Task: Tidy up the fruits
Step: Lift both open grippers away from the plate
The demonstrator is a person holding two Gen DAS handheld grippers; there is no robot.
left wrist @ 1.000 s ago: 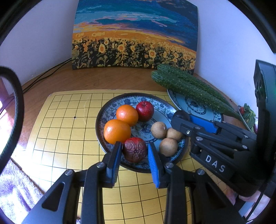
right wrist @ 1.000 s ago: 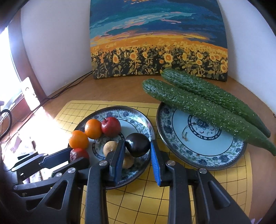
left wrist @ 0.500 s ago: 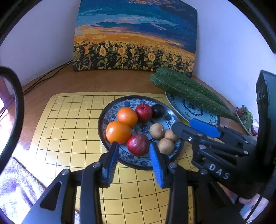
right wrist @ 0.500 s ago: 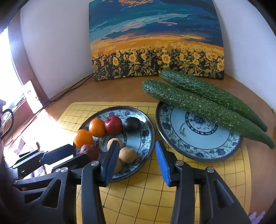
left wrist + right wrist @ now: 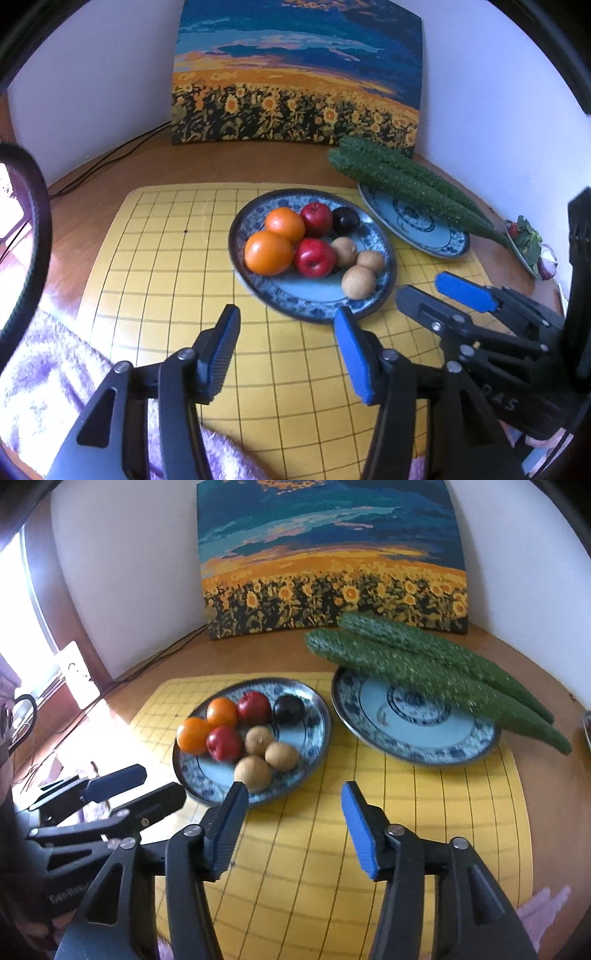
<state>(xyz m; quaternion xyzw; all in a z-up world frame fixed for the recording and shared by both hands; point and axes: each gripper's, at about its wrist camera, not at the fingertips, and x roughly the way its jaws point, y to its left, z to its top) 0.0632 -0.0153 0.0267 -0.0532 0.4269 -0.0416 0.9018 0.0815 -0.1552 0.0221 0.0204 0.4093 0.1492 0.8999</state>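
Observation:
A blue patterned plate [image 5: 295, 308] [image 5: 314, 716] holds two oranges [image 5: 268, 252] [image 5: 192, 734], two red apples [image 5: 314, 257] [image 5: 224, 743], a dark plum [image 5: 346, 220] [image 5: 289, 709] and three brown round fruits [image 5: 358, 281] [image 5: 253, 773]. My left gripper [image 5: 286, 345] hovers over the yellow mat in front of the plate, its jaws opening with nothing between them. My right gripper [image 5: 291, 821] stands at the plate's near right rim, jaws opening and empty too. In the left wrist view the right gripper [image 5: 448, 291] shows at the right.
A second blue plate [image 5: 413, 751] [image 5: 448, 245] carries two long cucumbers [image 5: 424, 668] [image 5: 406, 184]. The yellow grid mat [image 5: 155, 258] [image 5: 406, 830] lies on a wooden table. A sunflower painting [image 5: 295, 81] leans on the back wall. Cables run at the left. A purple cloth [image 5: 37, 369] covers the near left corner.
Both grippers let go of their fruit, the red apple and the dark plum, which now lie on the plate. Both drew back toward me and their jaws widened.

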